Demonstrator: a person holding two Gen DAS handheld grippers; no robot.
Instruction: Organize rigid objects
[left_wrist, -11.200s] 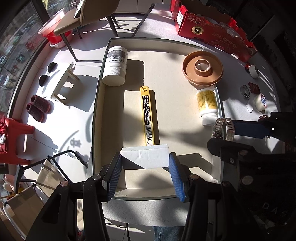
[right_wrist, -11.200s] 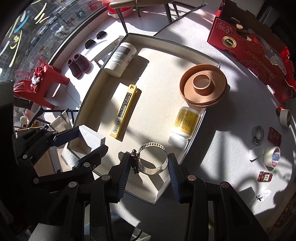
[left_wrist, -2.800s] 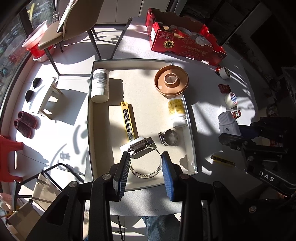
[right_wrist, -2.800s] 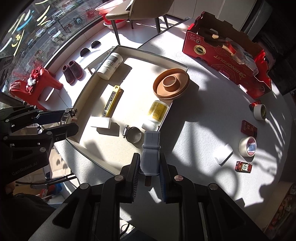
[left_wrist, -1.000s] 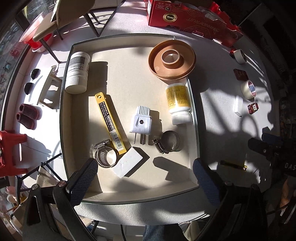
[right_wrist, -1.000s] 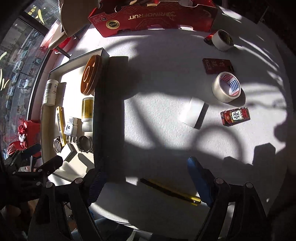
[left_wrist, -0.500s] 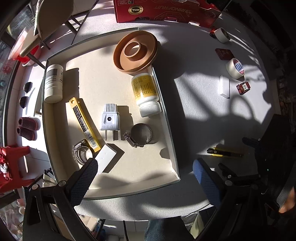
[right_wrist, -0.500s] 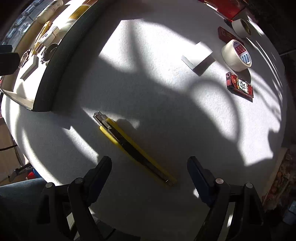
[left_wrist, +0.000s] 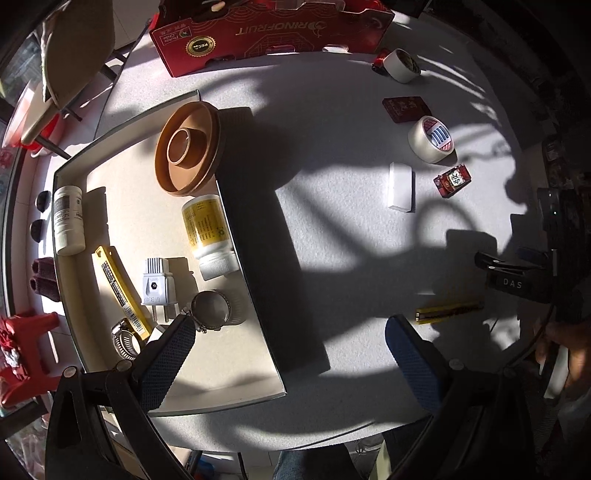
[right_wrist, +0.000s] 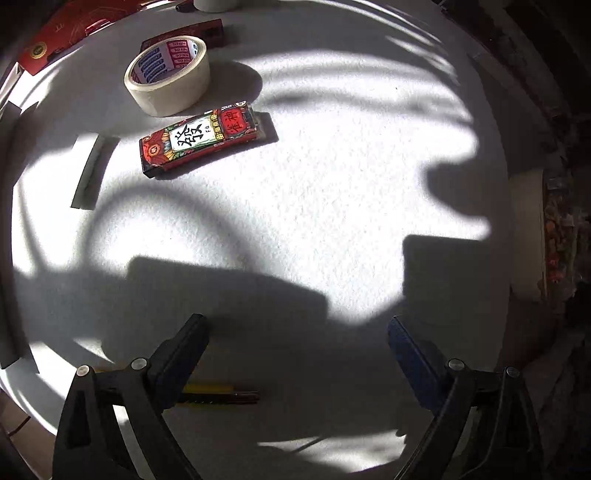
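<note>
I see a grainy matt white bench (right_wrist: 295, 192), a glossy printed box (right_wrist: 201, 134), papery tape (right_wrist: 168, 79), and shiny metal clamps (left_wrist: 210, 310).

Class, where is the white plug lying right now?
In the left wrist view the plug lies inside the tray, left of centre, between the yellow blade case and the yellow-labelled bottle.

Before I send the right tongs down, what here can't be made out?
- Yellow utility knife, right wrist view: near end hidden behind the finger, the rest in shadow.
- White block, left wrist view: mostly covered by the left finger.
- Red box, left wrist view: top cut by the frame edge.
</note>
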